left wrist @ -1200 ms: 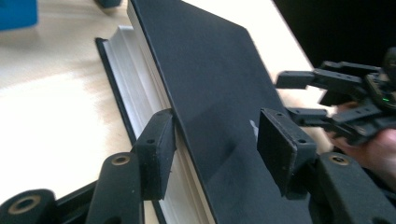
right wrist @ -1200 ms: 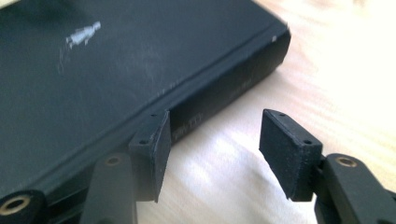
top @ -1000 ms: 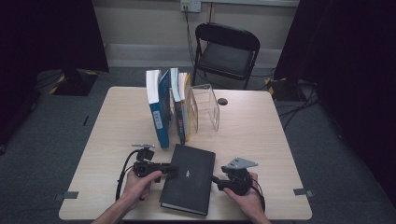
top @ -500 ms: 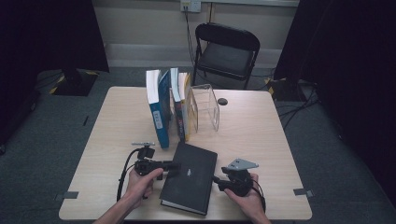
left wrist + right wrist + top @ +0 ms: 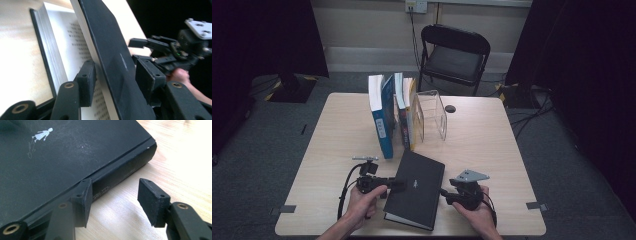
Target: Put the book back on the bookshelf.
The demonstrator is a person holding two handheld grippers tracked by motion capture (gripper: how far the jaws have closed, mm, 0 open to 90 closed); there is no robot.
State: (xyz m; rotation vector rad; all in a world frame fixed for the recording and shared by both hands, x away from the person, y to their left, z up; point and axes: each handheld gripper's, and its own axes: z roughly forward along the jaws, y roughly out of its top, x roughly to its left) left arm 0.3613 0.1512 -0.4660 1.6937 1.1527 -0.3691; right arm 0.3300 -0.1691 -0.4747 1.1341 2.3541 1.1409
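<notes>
A black hardcover book [image 5: 417, 187] lies flat at the table's front middle. My left gripper [image 5: 394, 184] is at the book's left edge. In the left gripper view the gripper [image 5: 115, 75] stands open, and the front cover [image 5: 110, 50] is raised between its jaws. One jaw rests under the cover on a printed page [image 5: 72, 42], the other above the cover. My right gripper [image 5: 443, 192] is at the book's right side. In the right gripper view it [image 5: 113, 197] is open beside the spine of the book [image 5: 62, 152]. One jaw touches the spine's upper edge, the other hangs over bare table.
Several upright books [image 5: 384, 115] stand mid-table against a clear plastic holder [image 5: 432, 115]. A small black disc [image 5: 450, 108] lies behind them. A black folding chair [image 5: 452, 55] stands beyond the table [image 5: 492, 150]. The right gripper [image 5: 175, 50] and its hand also appear in the left gripper view.
</notes>
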